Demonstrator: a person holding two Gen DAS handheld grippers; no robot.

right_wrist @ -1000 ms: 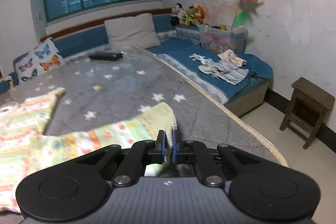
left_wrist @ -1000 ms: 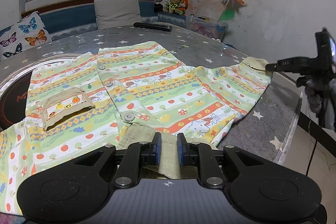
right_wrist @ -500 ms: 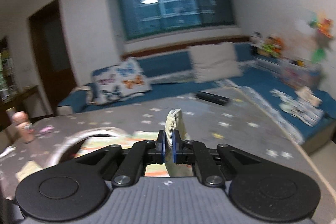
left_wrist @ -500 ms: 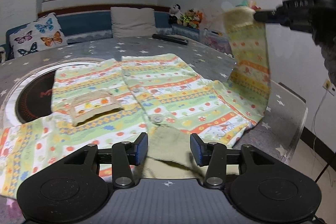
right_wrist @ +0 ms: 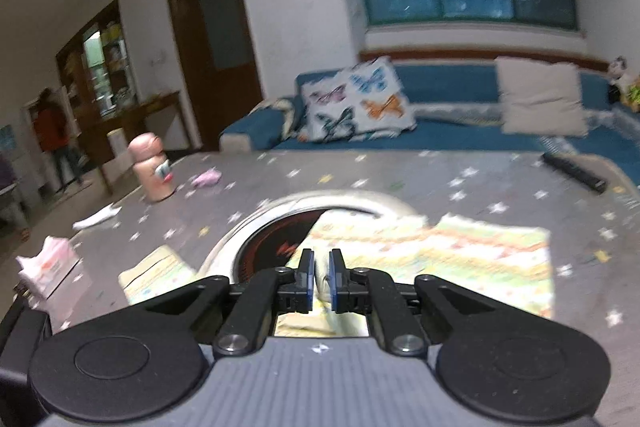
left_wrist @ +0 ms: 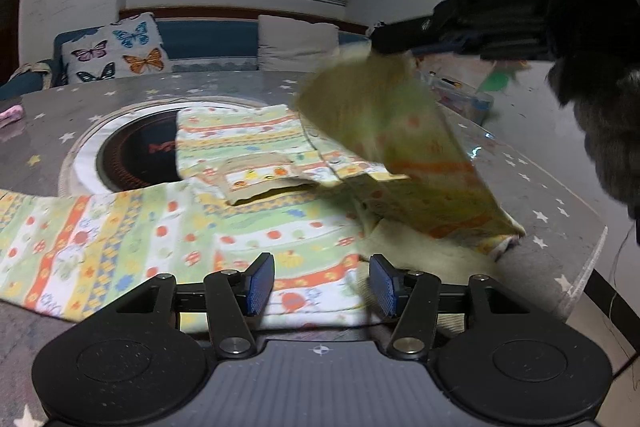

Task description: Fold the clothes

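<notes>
Shirt (left_wrist: pixel 248 227): a striped, printed child's top, lies spread on the star-patterned table (left_wrist: pixel 540 187), partly over the round dark hotplate (left_wrist: pixel 132 155) set in it. Its sleeve (left_wrist: pixel 400 147) is lifted off the table on the side away from the hotplate, pinched at the cuff by the right gripper (right_wrist: pixel 320 277), whose narrow-set pads hold a bit of fabric between them. To fold well, I judge the sleeve should be carried across toward the hotplate and laid flat over the shirt's chest pocket (left_wrist: pixel 260 179), keeping the cloth taut so no crease bunches underneath, and let go only once it rests. The left gripper (left_wrist: pixel 322 285) hovers over the shirt's near hem, its jaws opening, pads well apart with nothing pinched.
</notes>
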